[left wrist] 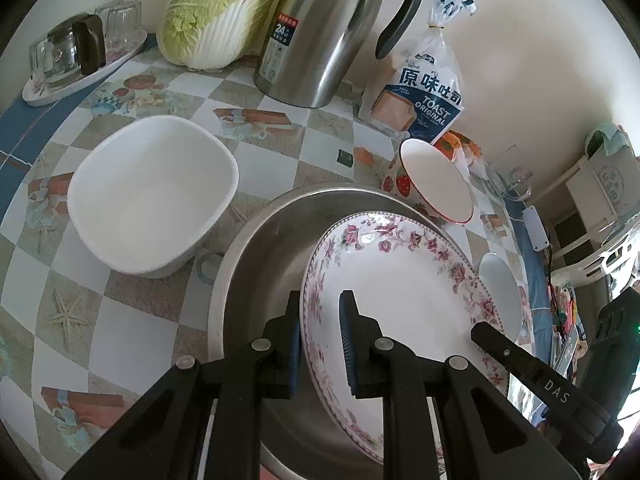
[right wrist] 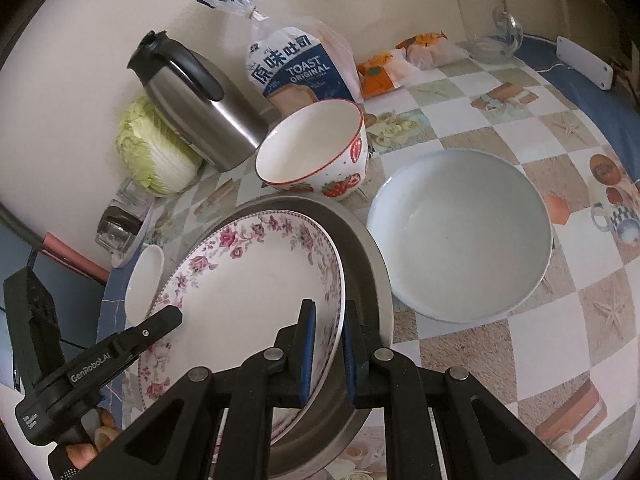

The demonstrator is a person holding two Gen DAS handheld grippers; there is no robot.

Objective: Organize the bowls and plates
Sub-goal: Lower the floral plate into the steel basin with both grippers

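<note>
Two grippers are pinching the floral plate (left wrist: pixel 404 280) by opposite rims. The left gripper (left wrist: pixel 322 344) is straddling the plate's near-left edge, fingers clamped on it; the right gripper (right wrist: pixel 329 340) is doing likewise, one pad (right wrist: pixel 308 344) inside the rim, the other beneath. The plate is sitting tilted inside the steel pan (left wrist: pixel 256 264) at lower centre of both frames, its high edge near the pan wall. Judgement: the double hold is sharing the load so the plate stays steady while being lifted or set down.

Containers: the pan is holding only the plate. The square bowl (left wrist: pixel 152 196), centre left, the strawberry bowl (right wrist: pixel 316 152), upper centre, and the round bowl (right wrist: pixel 460 236), centre right, are all standing empty on the table (right wrist: pixel 540 340).
</note>
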